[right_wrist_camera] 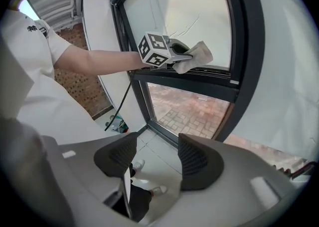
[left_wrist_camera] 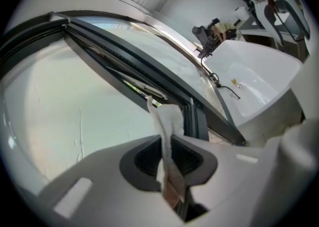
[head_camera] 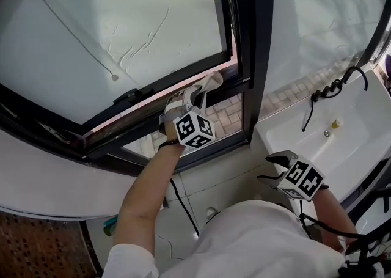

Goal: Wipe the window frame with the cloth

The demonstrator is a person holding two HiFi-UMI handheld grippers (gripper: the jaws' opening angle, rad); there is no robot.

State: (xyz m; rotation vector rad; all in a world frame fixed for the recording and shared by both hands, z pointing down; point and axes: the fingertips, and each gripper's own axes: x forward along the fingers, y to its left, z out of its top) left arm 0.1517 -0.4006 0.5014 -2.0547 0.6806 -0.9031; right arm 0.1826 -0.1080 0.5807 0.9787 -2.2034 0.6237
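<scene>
My left gripper (head_camera: 194, 95) is shut on a white cloth (head_camera: 209, 82) and presses it against the dark window frame (head_camera: 244, 32) where the sash rail meets the upright. In the left gripper view the cloth (left_wrist_camera: 166, 121) sticks up from between the closed jaws toward the frame corner (left_wrist_camera: 192, 109). The right gripper view shows the left gripper (right_wrist_camera: 184, 56) with the cloth (right_wrist_camera: 197, 56) on the frame's cross rail (right_wrist_camera: 199, 79). My right gripper (head_camera: 272, 170) hangs open and empty near my waist, away from the window (right_wrist_camera: 157, 163).
A white sink (head_camera: 342, 130) with a dark tap (head_camera: 333, 87) stands at the right, close to my right gripper. A black cable (head_camera: 183, 200) hangs down below the window. Brick paving (right_wrist_camera: 194, 106) shows outside through the lower pane. A window handle (head_camera: 129, 95) sits on the sash rail.
</scene>
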